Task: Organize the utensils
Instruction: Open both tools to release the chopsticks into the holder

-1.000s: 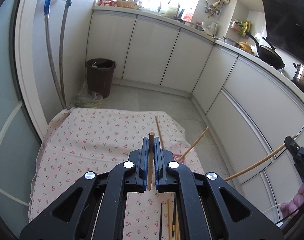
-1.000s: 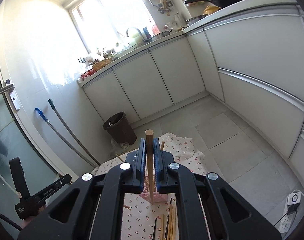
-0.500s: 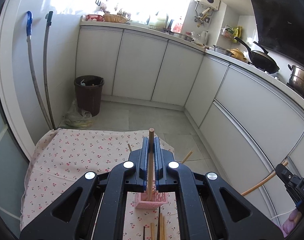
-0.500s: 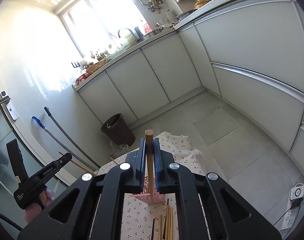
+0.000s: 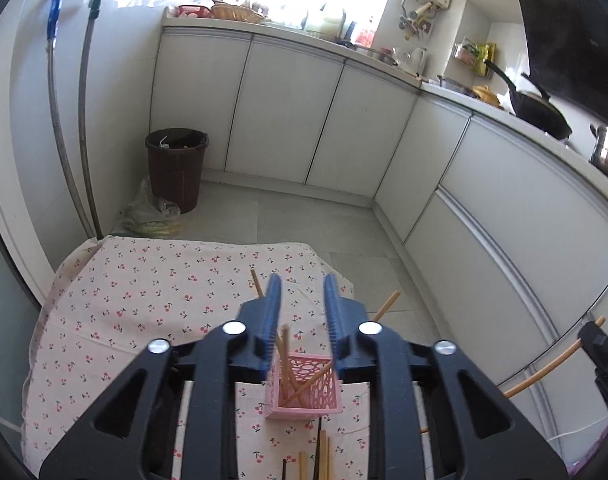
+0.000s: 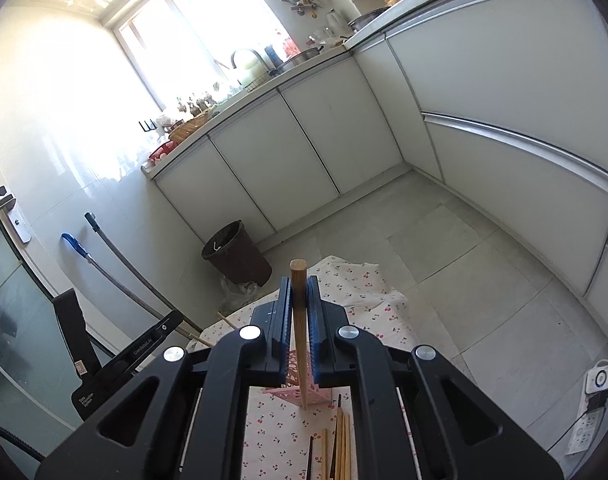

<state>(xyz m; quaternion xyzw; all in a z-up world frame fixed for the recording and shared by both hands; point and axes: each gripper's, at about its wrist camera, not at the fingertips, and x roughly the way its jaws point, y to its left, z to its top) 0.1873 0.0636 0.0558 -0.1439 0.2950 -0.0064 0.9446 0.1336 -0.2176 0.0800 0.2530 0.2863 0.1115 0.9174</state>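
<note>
In the left wrist view my left gripper [image 5: 303,286] hangs above the pink perforated holder [image 5: 304,386], and its jaws are opening. A wooden chopstick [image 5: 284,346] stands loose between them, its lower end in the holder and no pad pressing it. Two more chopsticks lean out of the holder. My right gripper [image 6: 299,284] is shut on an upright wooden chopstick [image 6: 298,320], just in front of the holder [image 6: 288,362]. That chopstick [image 5: 544,372] also shows at the right edge of the left wrist view. Several loose chopsticks [image 6: 340,440] lie on the cherry-print cloth [image 5: 144,300].
The cloth-covered table ends just past the holder, with grey floor tiles beyond. A brown bin [image 5: 176,168] and two long handles [image 5: 84,120] stand by the left wall. White cabinets [image 5: 284,112] run along the back and right. A power strip [image 6: 596,392] lies on the floor.
My left gripper moved over the pink holder, its jaws parted, and its chopstick dropped into the holder. The right gripper keeps its chopstick and has barely shifted.
</note>
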